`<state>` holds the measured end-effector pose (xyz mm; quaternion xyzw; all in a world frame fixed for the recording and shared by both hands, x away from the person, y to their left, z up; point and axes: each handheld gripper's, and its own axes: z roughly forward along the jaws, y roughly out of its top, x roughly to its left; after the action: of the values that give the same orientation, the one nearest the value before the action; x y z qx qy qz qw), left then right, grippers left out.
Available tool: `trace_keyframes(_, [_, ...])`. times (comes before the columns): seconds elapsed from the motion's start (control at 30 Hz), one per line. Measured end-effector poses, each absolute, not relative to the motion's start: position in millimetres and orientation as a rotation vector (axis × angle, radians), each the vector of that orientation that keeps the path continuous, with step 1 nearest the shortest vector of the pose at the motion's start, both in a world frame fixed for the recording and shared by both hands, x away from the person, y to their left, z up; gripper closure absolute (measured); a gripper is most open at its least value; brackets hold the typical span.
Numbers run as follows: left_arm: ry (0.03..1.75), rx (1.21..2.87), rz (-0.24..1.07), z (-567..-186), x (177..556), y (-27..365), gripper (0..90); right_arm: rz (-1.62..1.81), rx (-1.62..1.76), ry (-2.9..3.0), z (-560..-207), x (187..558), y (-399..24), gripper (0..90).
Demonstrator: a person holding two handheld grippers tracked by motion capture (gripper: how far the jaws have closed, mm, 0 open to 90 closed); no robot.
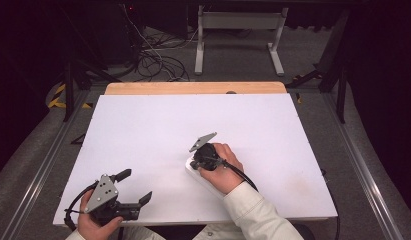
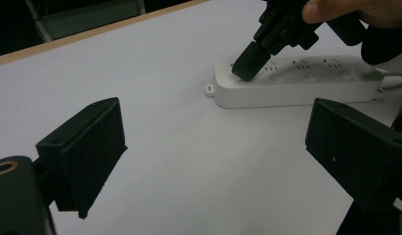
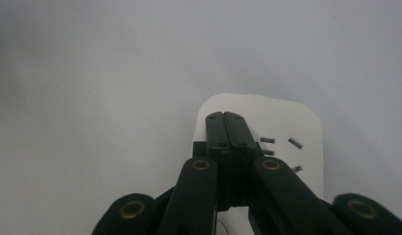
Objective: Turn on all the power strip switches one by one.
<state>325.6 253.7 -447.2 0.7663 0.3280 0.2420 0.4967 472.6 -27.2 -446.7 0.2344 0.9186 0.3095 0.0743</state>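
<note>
left gripper view: right gripper [image 2: 248,68] pressed together on power strip [image 2: 296,83]; left gripper [image 2: 215,161] spread.

A white power strip [image 2: 296,85] with small dark socket slots lies on a plain white table [image 1: 158,130] edged in light wood at the top. Both grippers, left [image 1: 134,186] and right [image 2: 247,66], are black, with brass-coloured rivets and grey plates.

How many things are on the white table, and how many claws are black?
White power strip lying on the white table: 1
Black claws: 2, the left claw with jaws apart and the right claw with jaws together, tip on the strip
Total: 3
</note>
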Motion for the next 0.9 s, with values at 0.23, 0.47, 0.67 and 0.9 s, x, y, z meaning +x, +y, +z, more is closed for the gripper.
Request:
trace_keyframes(0.23, [0.793,1.856,0.588,-447.0,325.6,254.0,8.0,0.912,0.695,2.761,-446.8,471.9,-25.9,90.0])
trace_keyframes(0.47, [0.794,1.858,0.588,-447.1,325.7,253.9,8.0,0.86,0.696,2.743,-446.0,469.0,-21.0,90.0])
trace_keyframes(0.67, [0.792,1.857,0.589,-446.9,325.4,254.1,8.0,0.846,0.672,2.738,-445.8,467.7,-19.7,90.0])
trace_keyframes(0.9, [0.798,1.841,0.588,-446.1,326.2,257.2,8.0,1.121,0.629,2.649,-417.5,460.8,-37.8,90.0])
